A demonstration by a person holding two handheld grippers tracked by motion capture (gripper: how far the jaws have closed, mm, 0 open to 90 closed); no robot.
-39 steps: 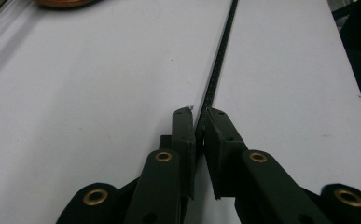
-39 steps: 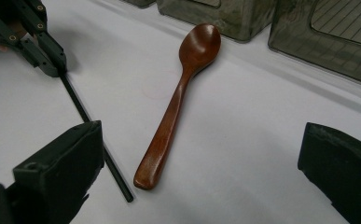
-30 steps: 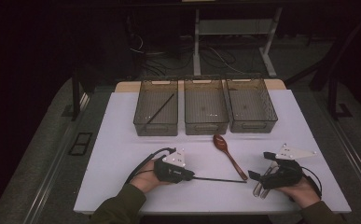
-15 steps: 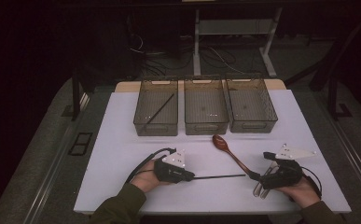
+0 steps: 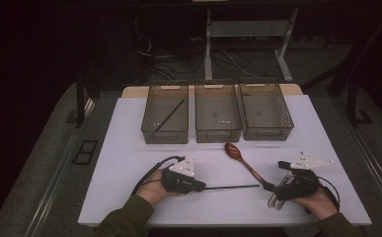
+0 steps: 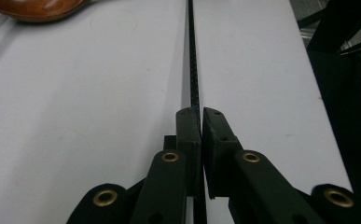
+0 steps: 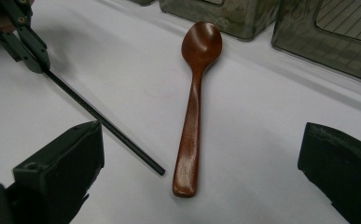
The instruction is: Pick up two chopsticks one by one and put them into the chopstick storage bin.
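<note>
Near the front edge of the worktop, two tools are held by a person's hands, whose green sleeves come in over that edge. The left tool is found towards the front left; its jaws are clenched on one end of a thin black stick, which is seen running straight out from between them in the left gripper view. The stick is laid flat on the white surface, parallel to the front edge, with its free end reaching towards the right tool. That tool is held near the front right corner with its jaws spread wide apart and nothing between them. In the right gripper view the handle end of a brown wooden spoon is seen lying in the gap ahead of the open jaws, untouched by either, and the tip of the stick is seen just beside that handle end, slightly apart from it. The spoon is laid flat, its bowl pointed towards the far edge and angled a little to the left. Beyond it, along the far edge, three clear bins are set side by side: the left bin, the middle bin and the right bin. A second black stick is seen lying aslant in the left one.
</note>
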